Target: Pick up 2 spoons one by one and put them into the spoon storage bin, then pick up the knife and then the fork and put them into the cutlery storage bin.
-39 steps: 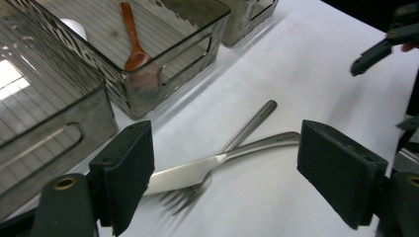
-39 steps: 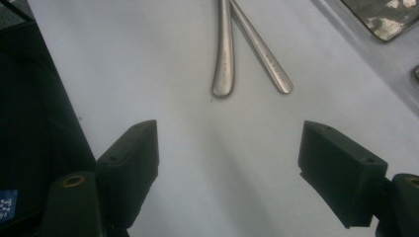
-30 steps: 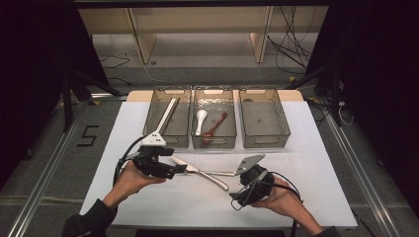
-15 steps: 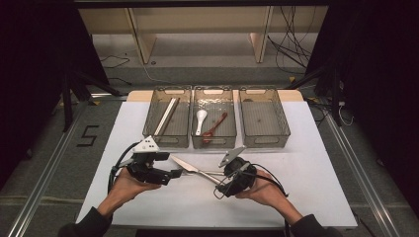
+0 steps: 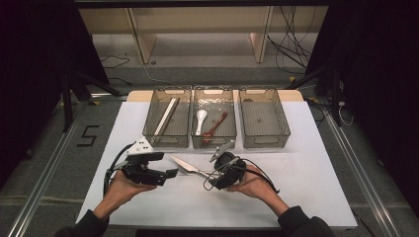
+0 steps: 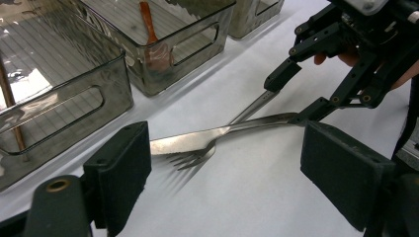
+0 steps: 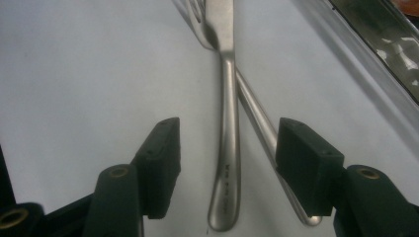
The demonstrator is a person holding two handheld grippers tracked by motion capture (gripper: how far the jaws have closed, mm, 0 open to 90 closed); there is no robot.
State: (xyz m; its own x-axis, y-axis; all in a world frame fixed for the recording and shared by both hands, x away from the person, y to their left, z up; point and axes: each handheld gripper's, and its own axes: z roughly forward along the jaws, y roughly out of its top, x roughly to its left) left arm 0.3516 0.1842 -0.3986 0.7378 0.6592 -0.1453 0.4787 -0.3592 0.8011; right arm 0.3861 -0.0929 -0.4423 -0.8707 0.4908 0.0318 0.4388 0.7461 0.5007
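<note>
A steel knife [image 5: 181,162] lies crossed over a steel fork [image 5: 193,171] on the white table, just in front of the middle bin. My right gripper [image 5: 210,177] comes at their handles from the right. In the right gripper view its jaws [image 7: 227,158] straddle the knife handle [image 7: 228,98] and the fork handle [image 7: 257,118]. They have just been closing, and a gap still shows beside the pads. My left gripper [image 5: 170,174] is open, level with the knife blade [image 6: 197,139] and the fork tines [image 6: 195,157], touching neither. The right gripper [image 6: 296,96] shows beyond them.
Three clear bins stand in a row at the back. The left bin [image 5: 148,132] holds long metal sticks. In the middle bin [image 5: 214,143] lie a white spoon [image 5: 200,120] and a red-brown spoon [image 5: 215,129]. The right bin [image 5: 264,118] holds nothing. Open tabletop lies at the front.
The right hand has moved left onto the cutlery handles and its jaws have narrowed around them. The left hand has barely shifted.
</note>
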